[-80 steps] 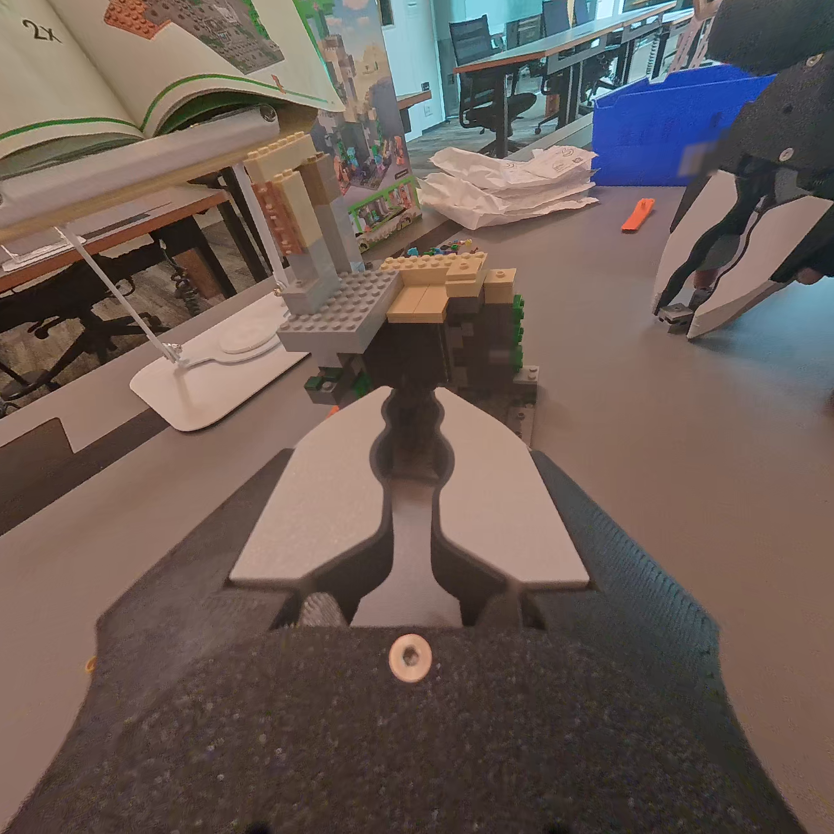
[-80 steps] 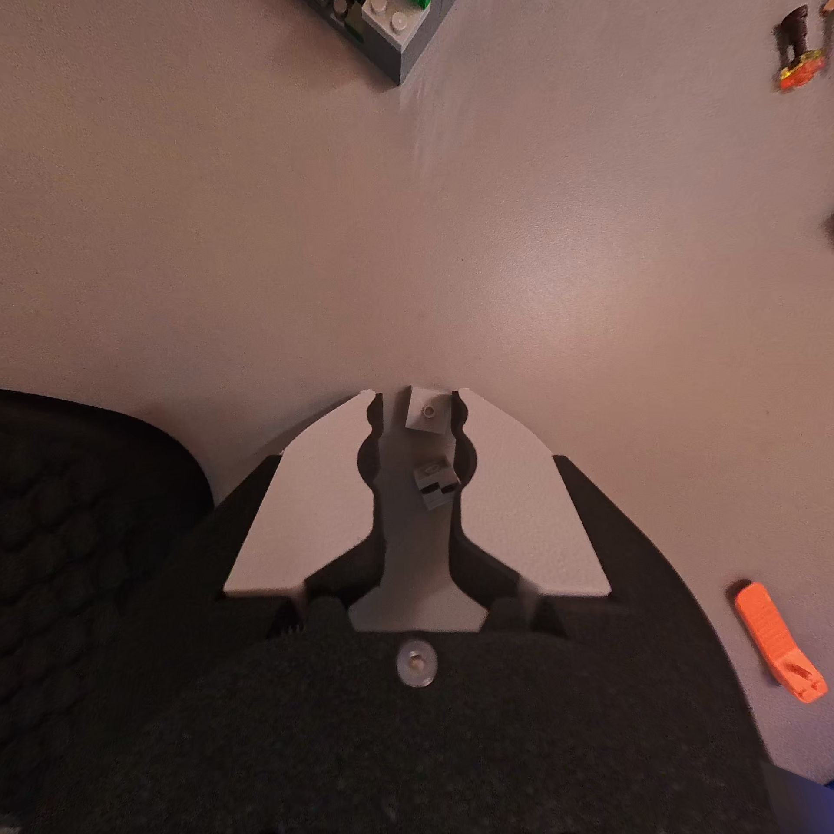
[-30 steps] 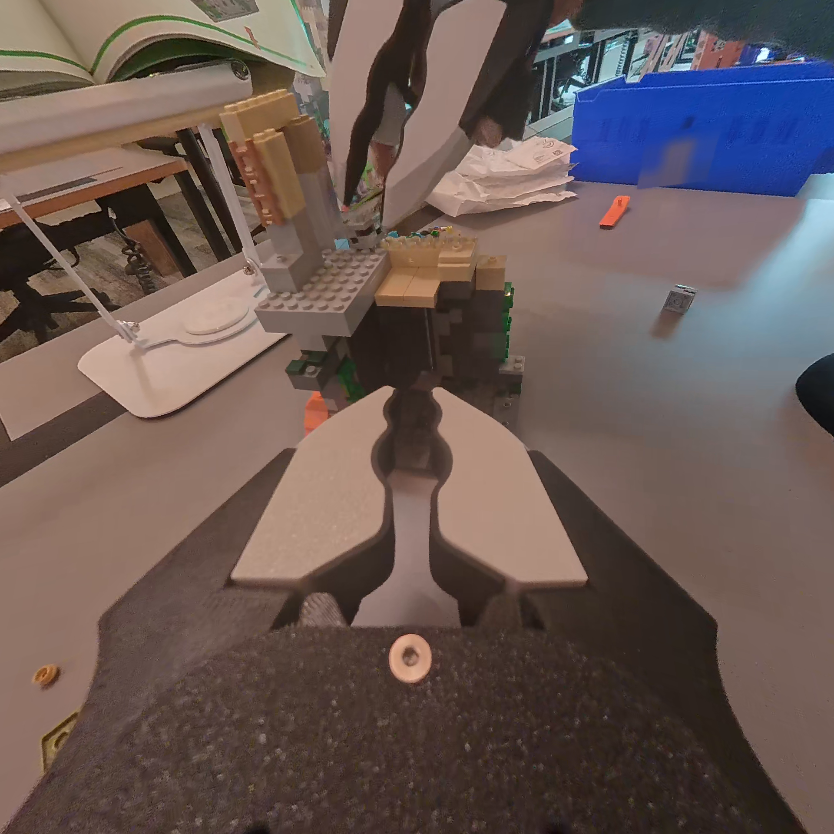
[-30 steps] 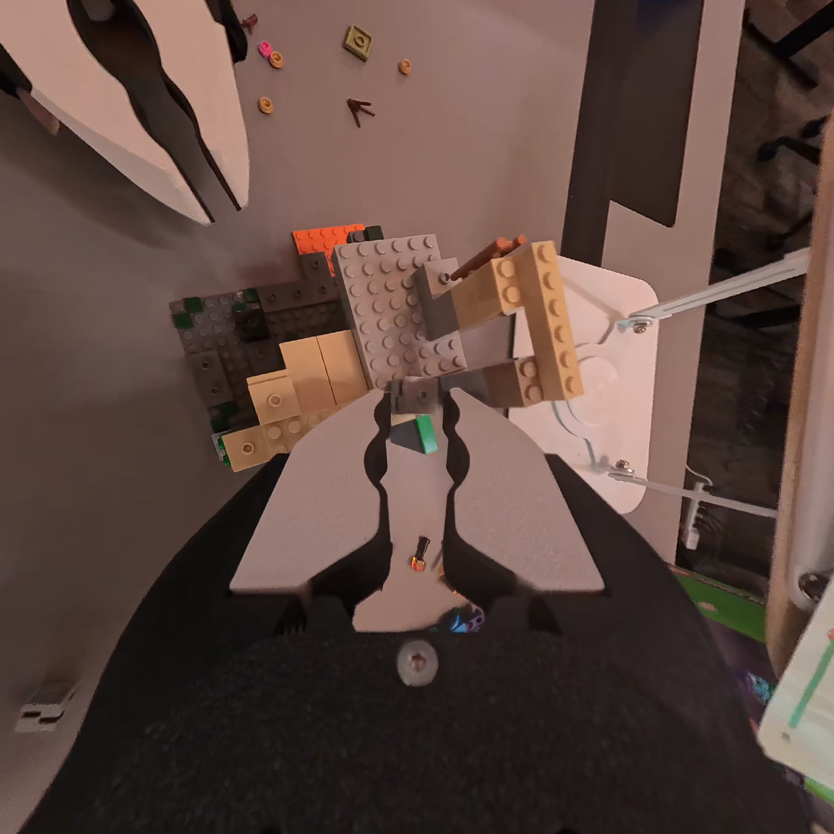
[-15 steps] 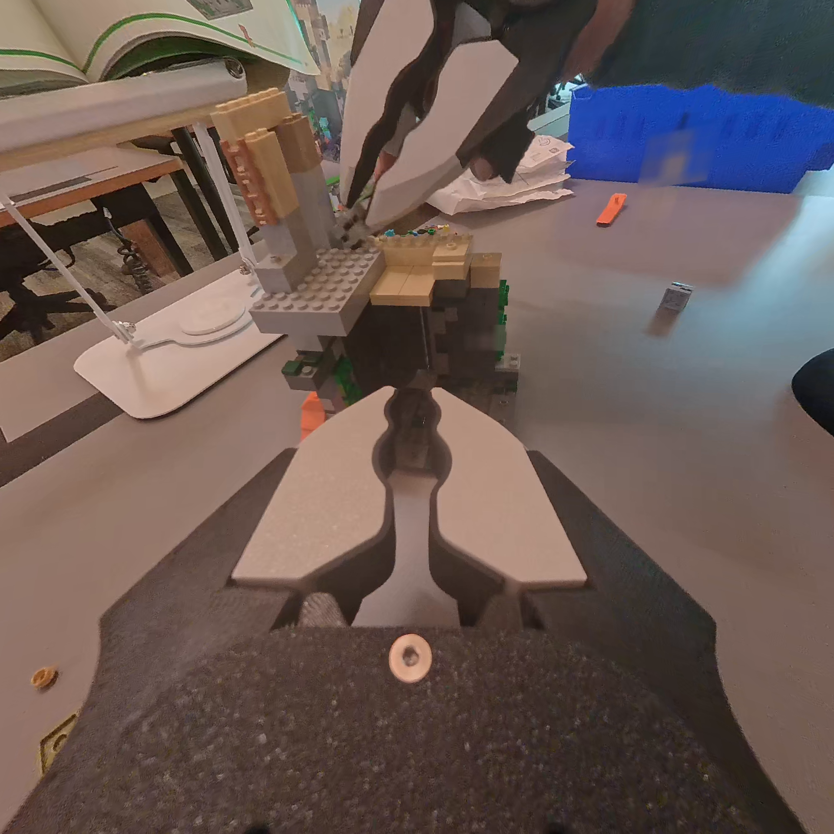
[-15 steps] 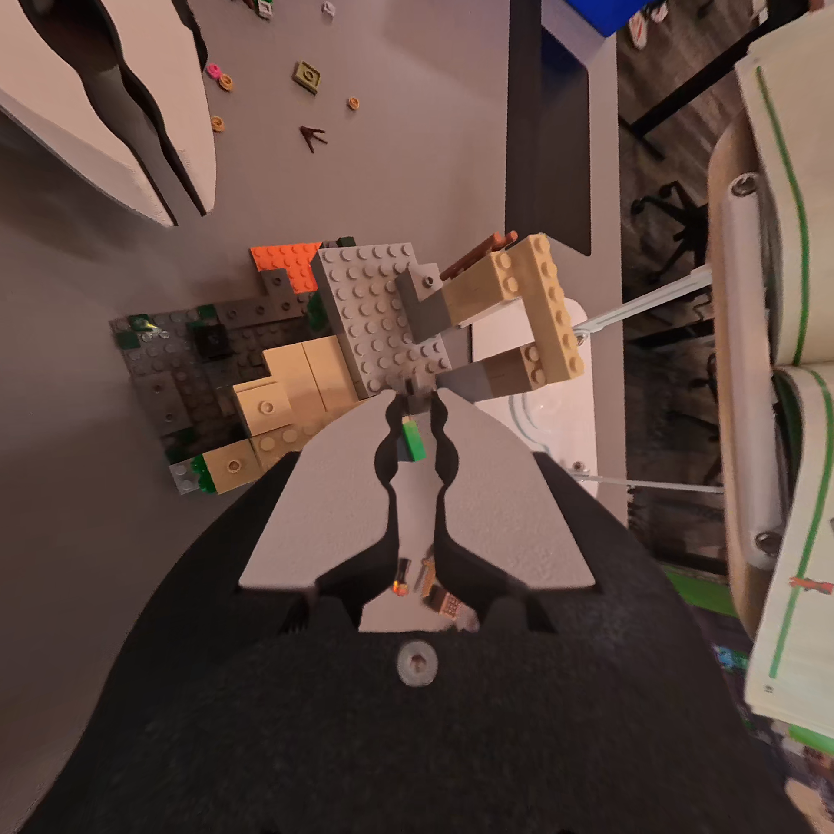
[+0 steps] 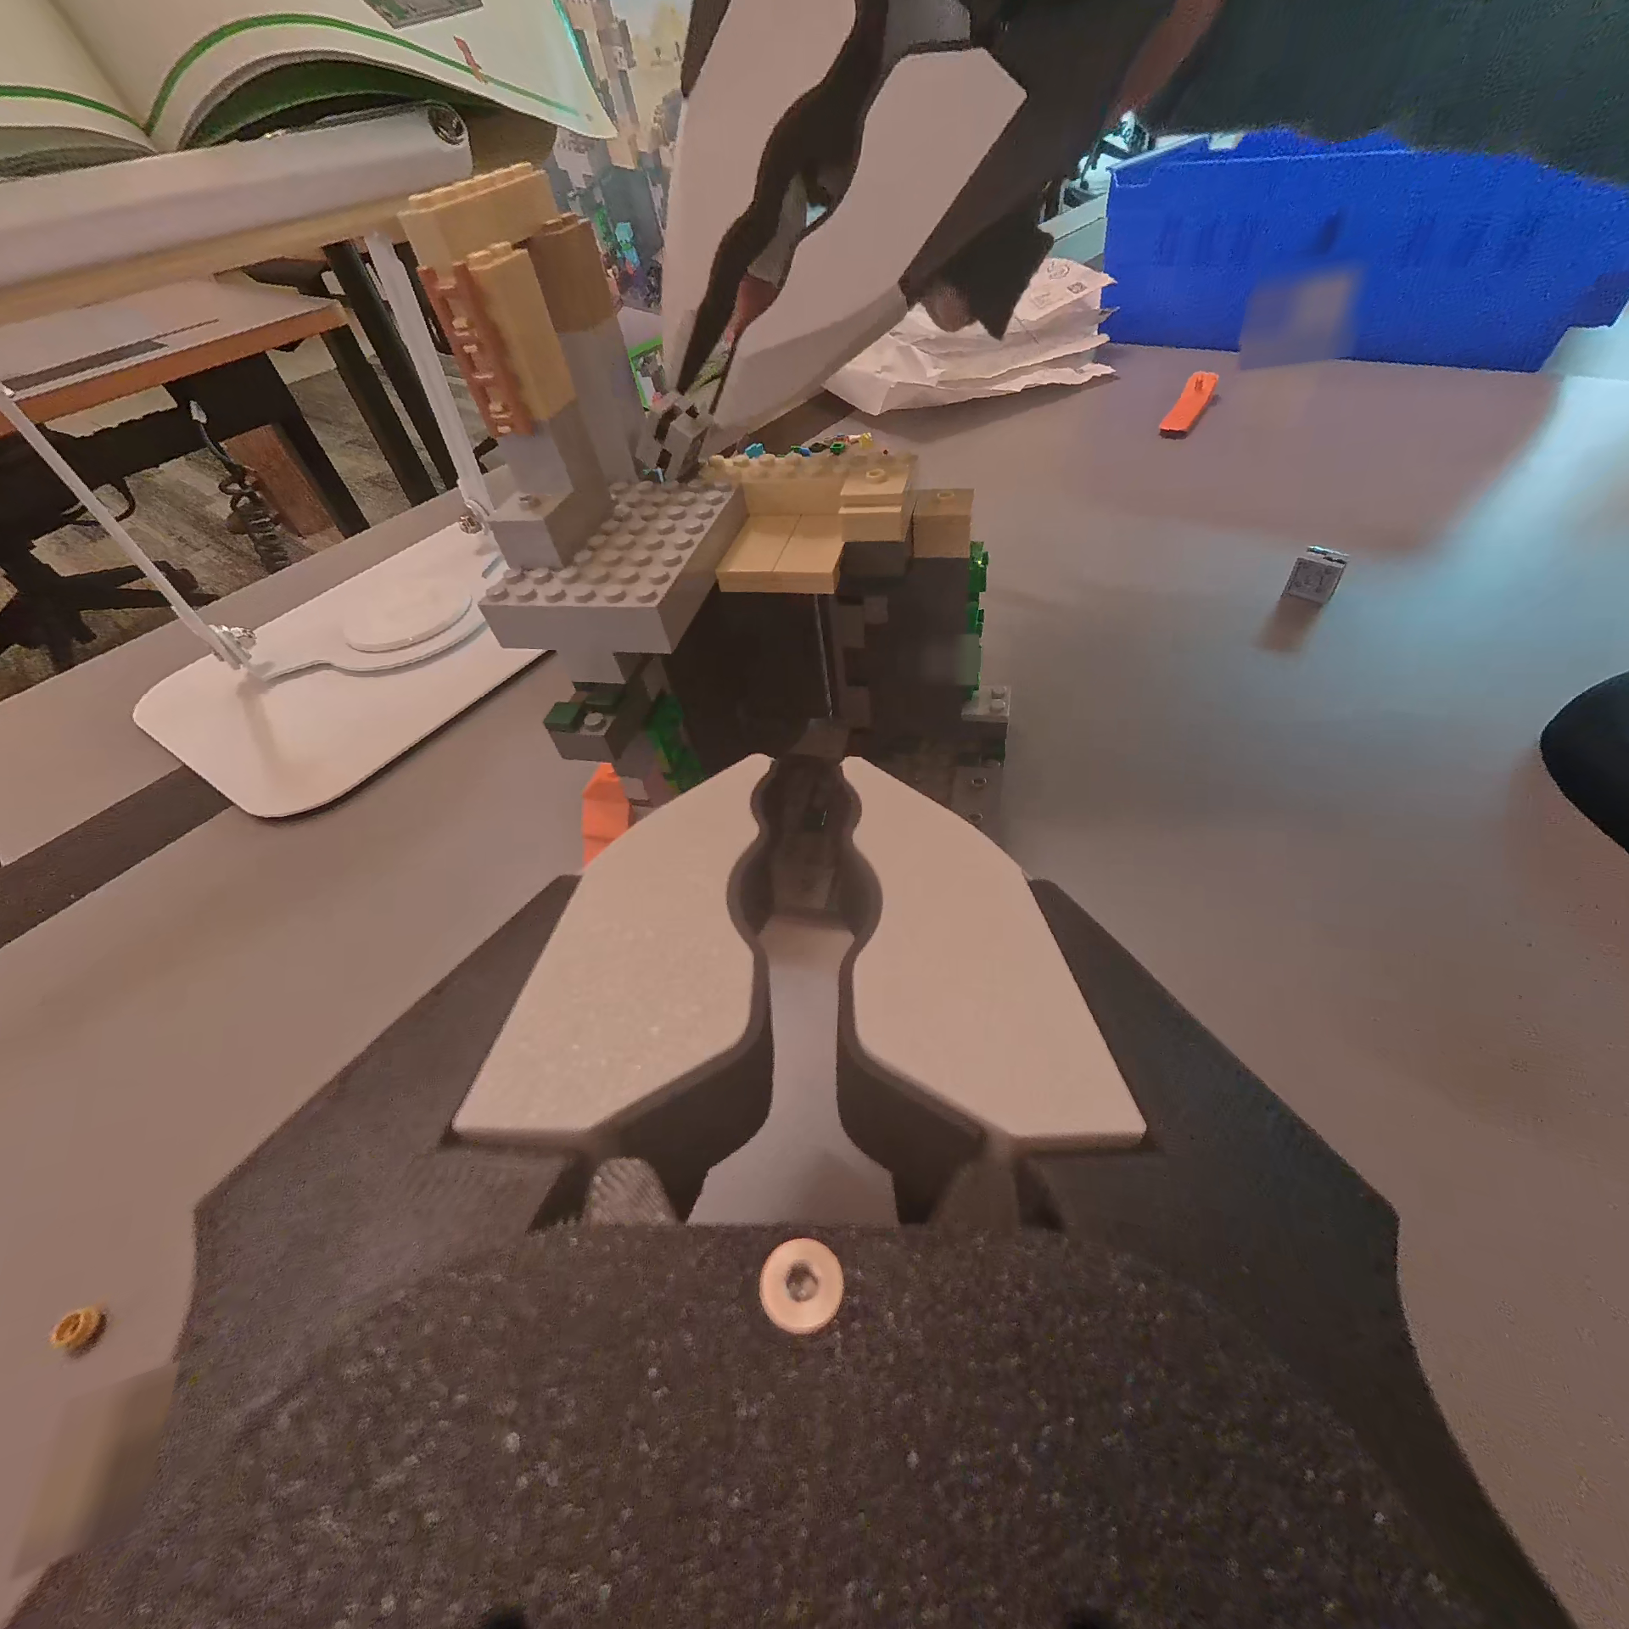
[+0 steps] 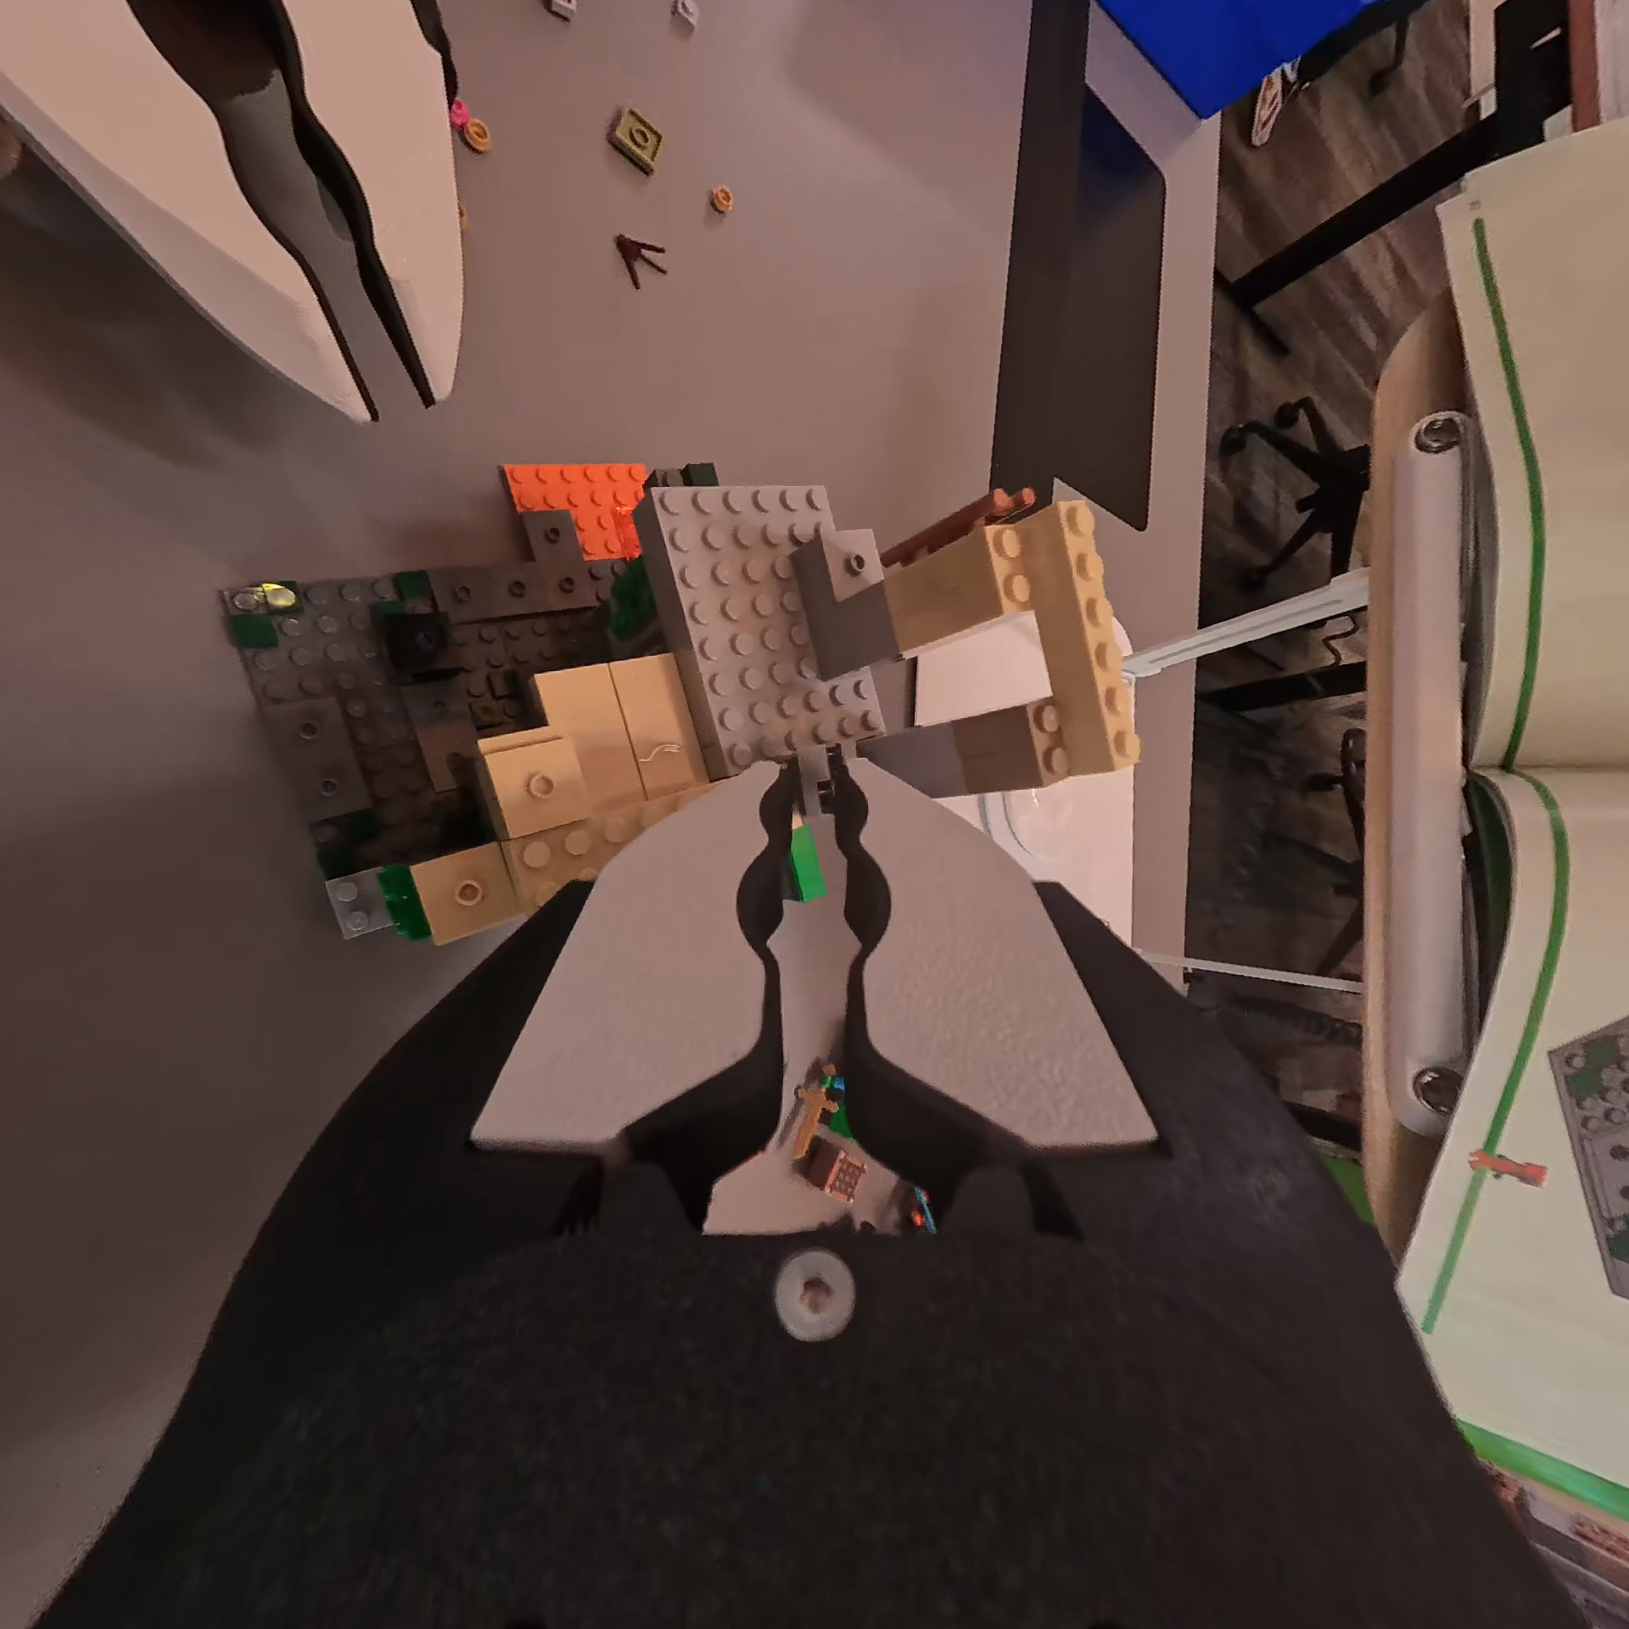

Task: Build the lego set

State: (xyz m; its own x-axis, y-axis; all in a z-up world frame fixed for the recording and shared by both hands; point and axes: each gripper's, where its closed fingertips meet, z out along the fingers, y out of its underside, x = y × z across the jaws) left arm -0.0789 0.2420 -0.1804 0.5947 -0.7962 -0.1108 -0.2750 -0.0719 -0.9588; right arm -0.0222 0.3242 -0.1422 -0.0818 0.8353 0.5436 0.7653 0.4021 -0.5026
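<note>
The lego build point(image 7: 793, 635) stands mid-table: a dark base, tan tiles, a grey studded plate point(image 7: 608, 564) and a grey-and-tan tower point(image 7: 520, 317). From above it shows in the right wrist view point(image 8: 758, 617). My right gripper point(image 8: 815, 780) is shut on a small grey piece point(image 8: 818, 776) at the grey plate's near edge. In the left wrist view it comes down from above point(image 7: 683, 436) beside the tower. My left gripper point(image 7: 807, 776) is shut and empty, low in front of the build's base. It shows at the top left of the right wrist view point(image 8: 397, 401).
A white book stand point(image 7: 335, 705) holding an open instruction book point(image 7: 264, 70) stands left of the build. A blue bin point(image 7: 1366, 256), white paper bags point(image 7: 970, 353), an orange tool point(image 7: 1190, 414) and a small grey cube point(image 7: 1313, 577) lie behind and right. Loose small pieces point(image 8: 635, 137) lie near the left gripper. Some 11 cm of space lies between my two pairs of fingers.
My right gripper has swung and come down with its small piece to the grey plate's edge beside the tower. My left gripper has stayed in place.
</note>
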